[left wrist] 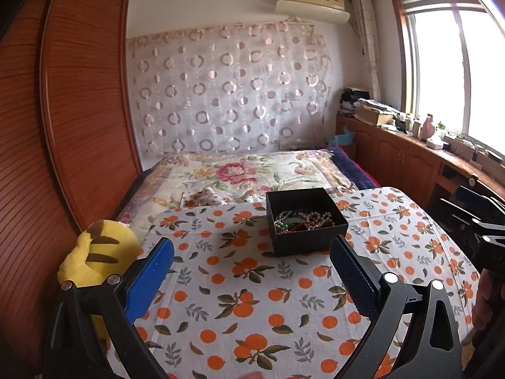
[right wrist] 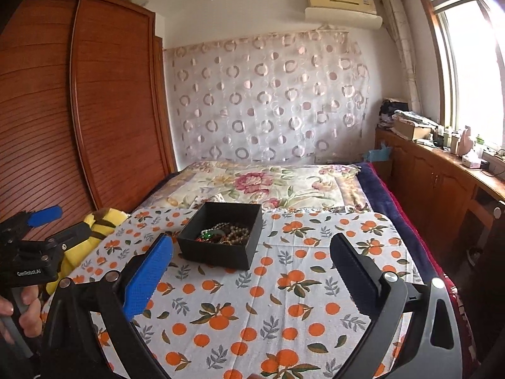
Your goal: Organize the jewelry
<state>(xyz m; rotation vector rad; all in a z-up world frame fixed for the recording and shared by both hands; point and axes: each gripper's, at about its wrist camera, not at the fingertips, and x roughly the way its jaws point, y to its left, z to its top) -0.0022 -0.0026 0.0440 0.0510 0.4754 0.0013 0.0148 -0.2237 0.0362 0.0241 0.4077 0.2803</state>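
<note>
Both claws, left (left wrist: 252,271) and right (right wrist: 252,271), spread empty, box (left wrist: 304,221) of tangled beads (left wrist: 303,219) mid-frame, within reach for sorting.

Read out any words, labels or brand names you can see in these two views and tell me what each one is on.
"GenRobot.AI": white lettering on the black body of the left tongs, seen in the right wrist view.
Air conditioner: a small badge on its front, too small to read.
Tissue box on the counter: any printing is too blurred to read.
Black jewelry box: no visible text.
</note>
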